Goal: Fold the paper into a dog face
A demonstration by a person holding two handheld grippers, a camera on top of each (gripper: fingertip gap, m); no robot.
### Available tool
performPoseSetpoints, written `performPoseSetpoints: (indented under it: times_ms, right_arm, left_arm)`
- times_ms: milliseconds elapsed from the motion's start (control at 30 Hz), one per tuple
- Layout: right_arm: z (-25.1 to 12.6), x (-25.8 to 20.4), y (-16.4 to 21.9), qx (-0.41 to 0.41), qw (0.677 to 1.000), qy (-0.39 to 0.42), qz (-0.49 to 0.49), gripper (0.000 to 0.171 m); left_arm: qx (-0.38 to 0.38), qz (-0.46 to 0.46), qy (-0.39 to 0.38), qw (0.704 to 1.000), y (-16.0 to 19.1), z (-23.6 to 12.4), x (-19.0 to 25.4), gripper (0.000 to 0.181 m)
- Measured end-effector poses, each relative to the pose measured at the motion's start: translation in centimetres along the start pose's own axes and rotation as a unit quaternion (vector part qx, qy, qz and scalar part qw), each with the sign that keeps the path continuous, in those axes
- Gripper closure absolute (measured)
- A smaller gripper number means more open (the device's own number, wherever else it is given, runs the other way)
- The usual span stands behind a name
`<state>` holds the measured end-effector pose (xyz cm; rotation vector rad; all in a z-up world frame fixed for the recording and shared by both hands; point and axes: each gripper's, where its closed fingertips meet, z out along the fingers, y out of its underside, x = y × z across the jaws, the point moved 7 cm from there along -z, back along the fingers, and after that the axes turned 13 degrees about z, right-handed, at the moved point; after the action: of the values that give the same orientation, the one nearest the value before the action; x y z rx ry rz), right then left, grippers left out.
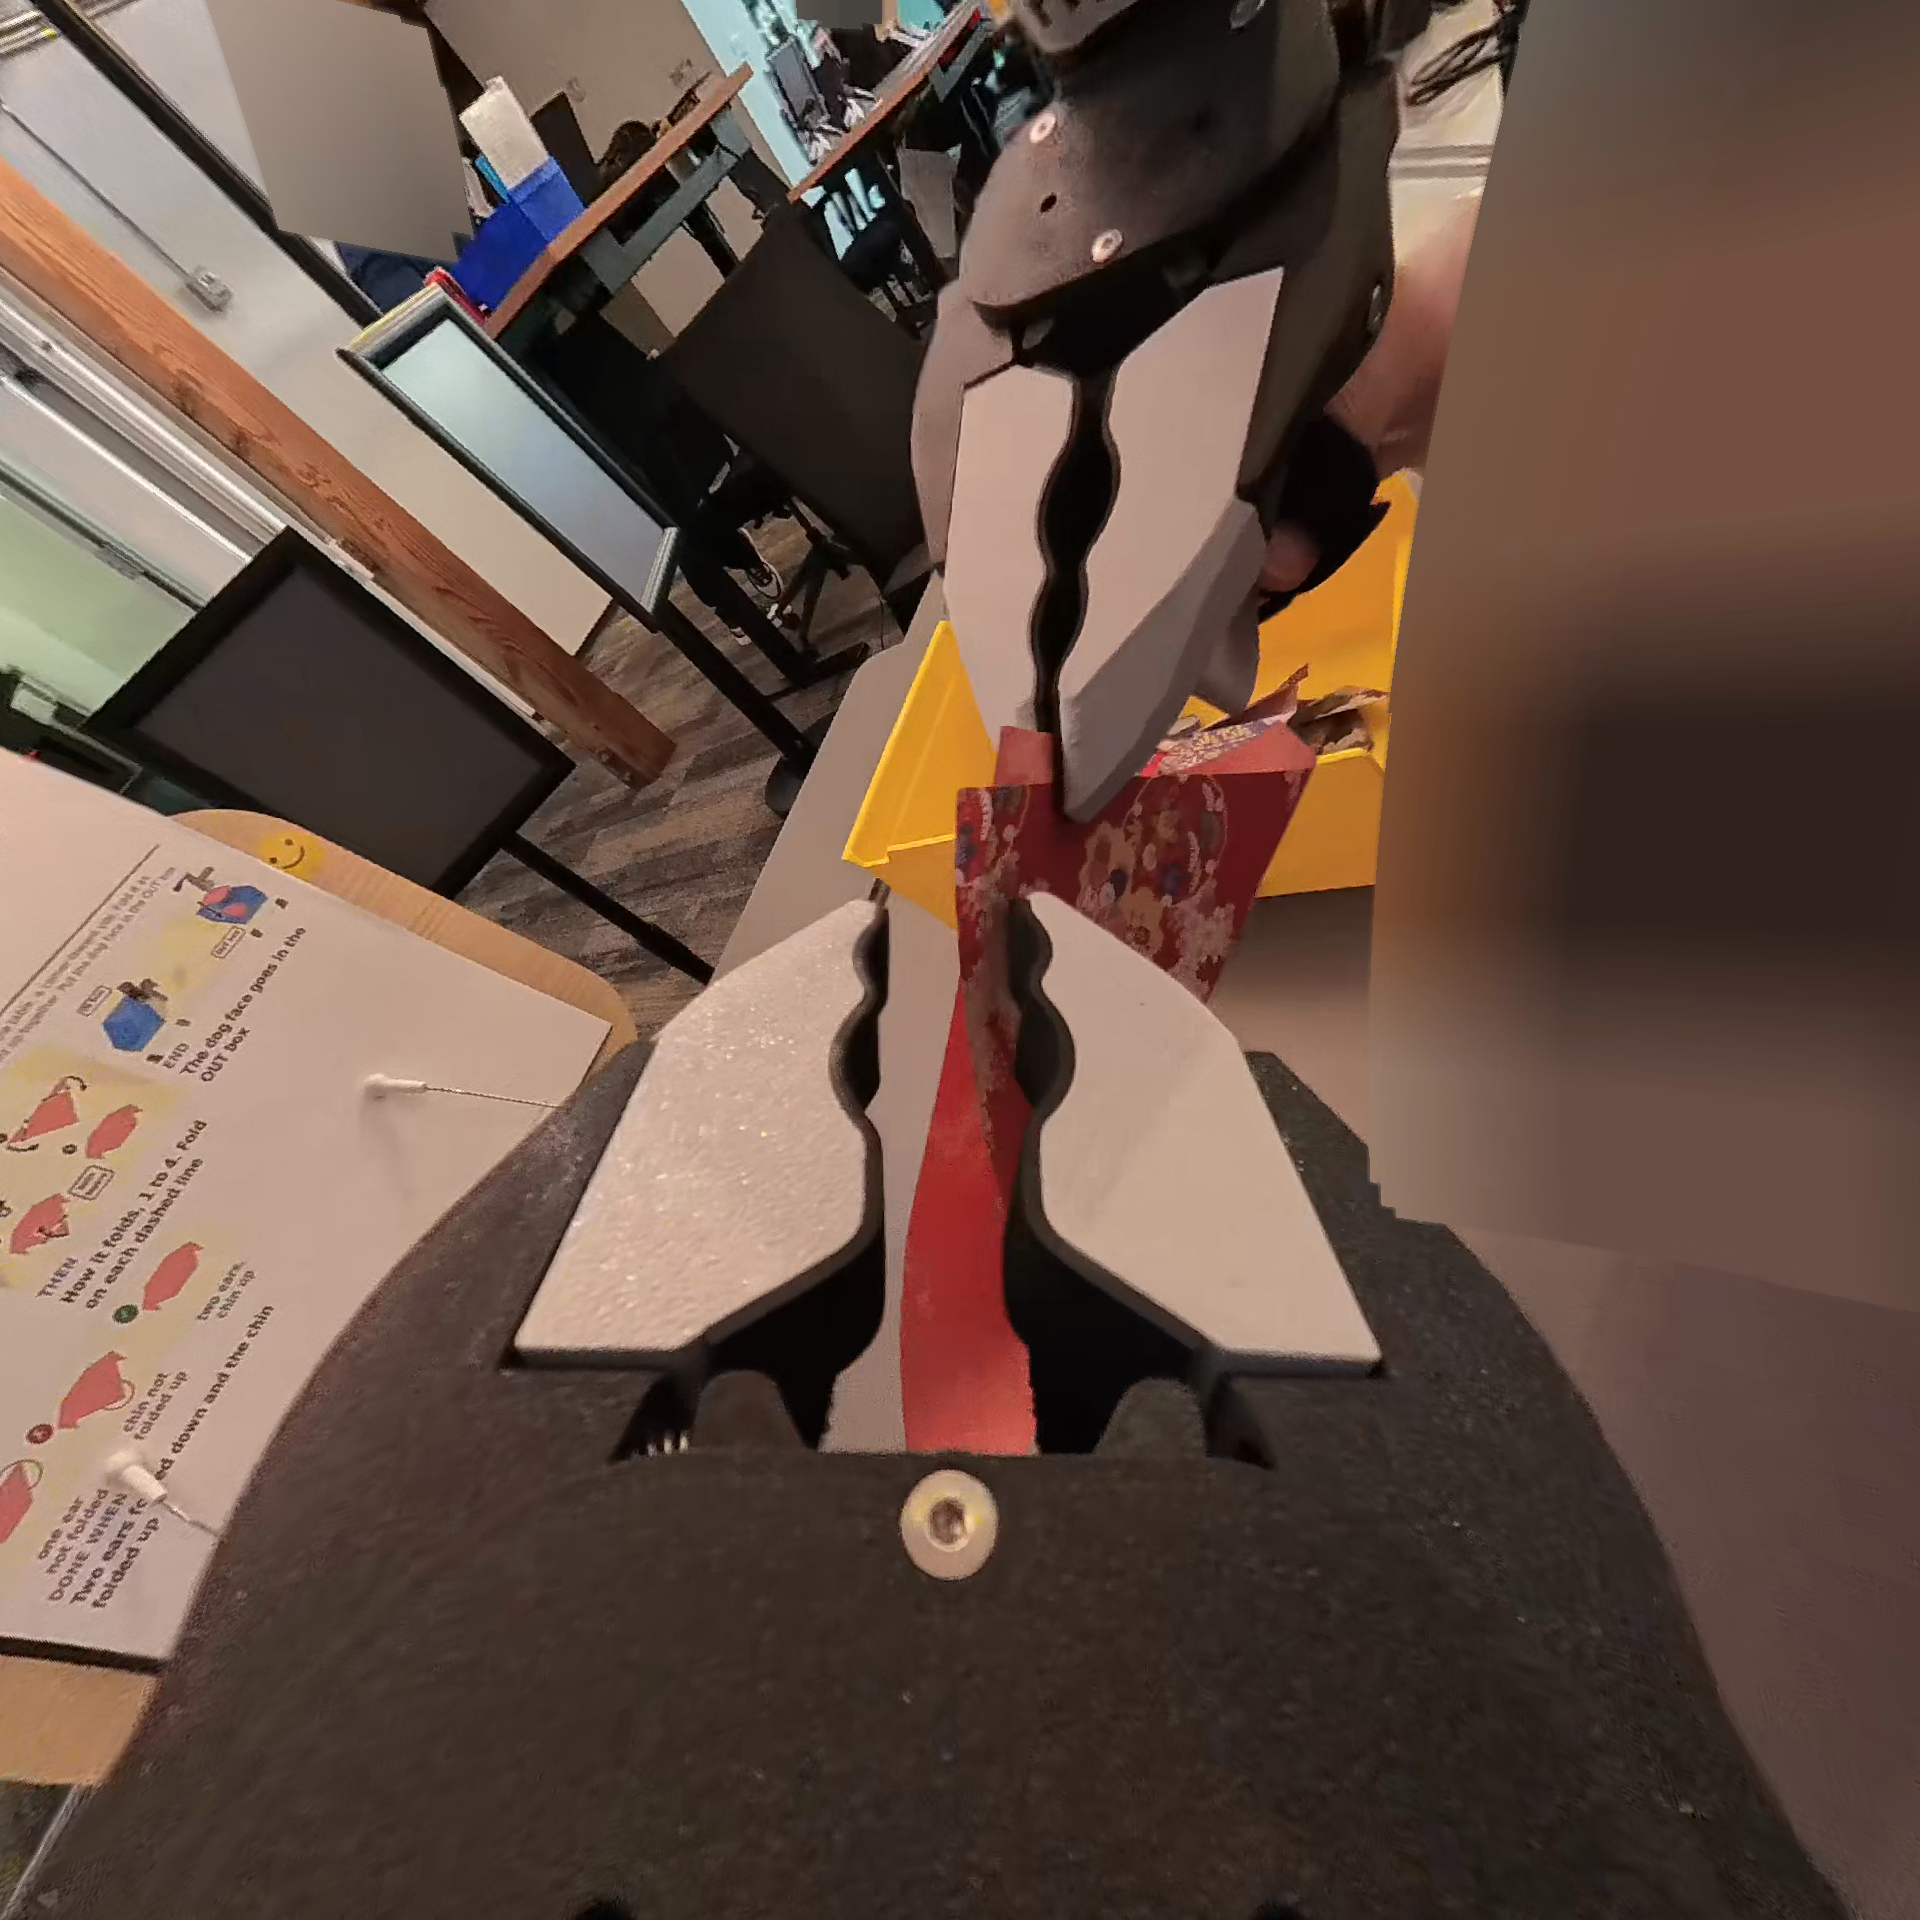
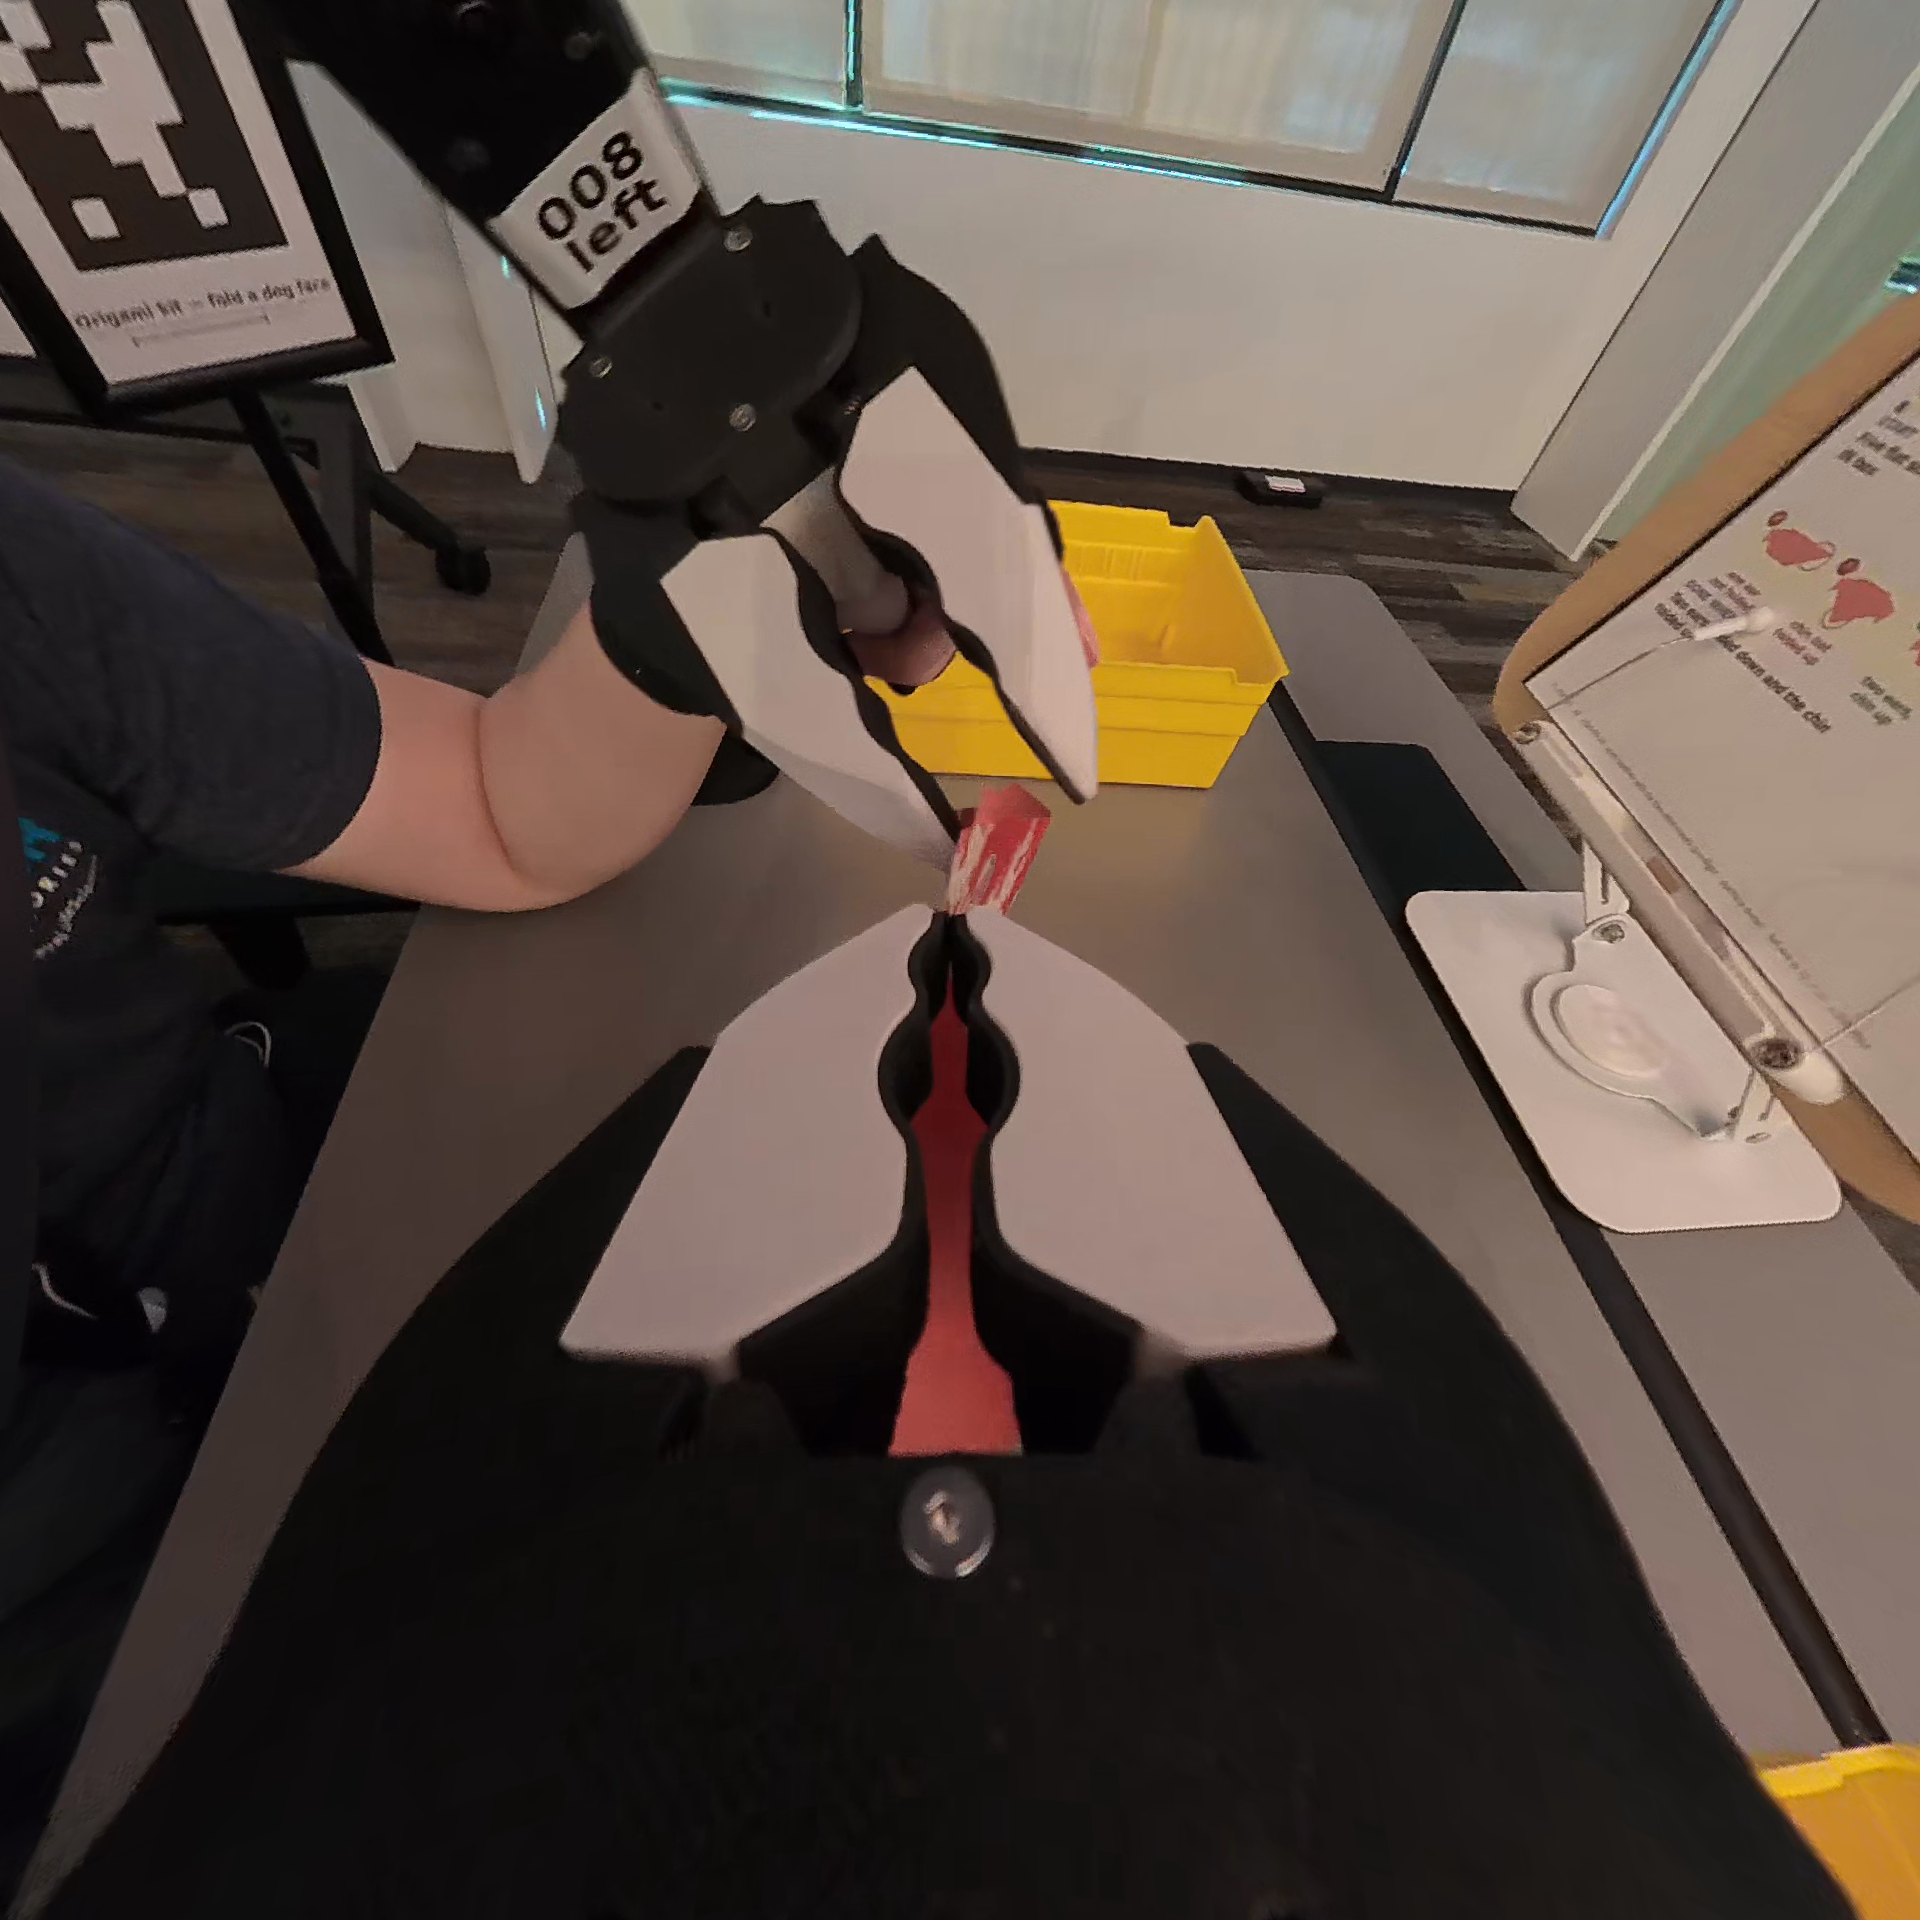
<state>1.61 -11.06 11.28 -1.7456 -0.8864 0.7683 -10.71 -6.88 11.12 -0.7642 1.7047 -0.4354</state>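
Right gripper (image 2: 951, 925) pinched closed on the paper (image 1: 1132, 883), held in the air above the counter (image 2: 1195, 914); left gripper (image 1: 951, 914) part open around its lower end, not clamping. Looks mid-fold, maybe an ear. Next: left closes, creases against right's hold.

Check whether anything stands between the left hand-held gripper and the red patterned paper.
Nothing visible does. The red floral-patterned paper sheet runs between the fingers of the open left hand-held gripper, while the right hand-held gripper pinches its far corner.
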Motion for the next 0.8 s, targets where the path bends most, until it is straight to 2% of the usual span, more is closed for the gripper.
performPoseSetpoints:
  times_ms: [67,167,300,333,400,500,567,633,733,800]
  right_arm:
    - [0.1,-0.2,0.1,-0.007,1.000,0.005,-0.018,0.171]
    - [0.1,-0.4,0.1,-0.009,0.999,0.004,-0.031,0.170]
    - [-0.3,-0.3,0.1,-0.002,1.000,-0.003,-0.029,0.170]
    - [-0.3,-0.4,0.1,-0.003,1.000,-0.009,-0.029,0.170]
    - [-0.4,-0.5,0.3,-0.014,0.999,-0.013,-0.033,0.170]
    - [-0.3,-0.7,0.5,-0.023,0.998,-0.013,-0.053,0.170]
    - [-0.3,-1.1,0.5,-0.026,0.998,-0.028,-0.058,0.170]
    - [-0.3,-1.1,0.5,-0.028,0.997,-0.023,-0.064,0.170]
    - [-0.5,-0.8,0.3,-0.012,0.998,-0.010,-0.069,0.170]
    - [-1.2,-0.7,-0.2,0.021,0.998,-0.015,-0.065,0.160]
  left_arm:
    - [0.006,-0.004,0.021,1.000,0.1,0.1,0.2,0.163]
    - [0.021,-0.006,0.039,0.999,0.1,0.0,0.3,0.179]
    - [0.048,-0.010,0.062,0.997,-0.1,-0.4,0.4,0.181]
    - [0.051,-0.009,0.056,0.997,-0.2,-0.5,0.3,0.179]
    - [0.039,0.005,0.036,0.999,0.1,-0.5,0.3,0.155]
    - [0.017,0.039,0.048,0.998,0.5,-0.2,1.0,0.157]
    - [0.022,0.029,0.064,0.997,0.4,0.3,1.3,0.158]
    - [0.028,0.015,0.092,0.995,0.4,0.6,1.5,0.178]
    - [0.039,-0.005,0.105,0.994,0.5,0.6,1.3,0.181]
    - [0.048,-0.022,0.101,0.994,0.5,0.3,0.9,0.181]
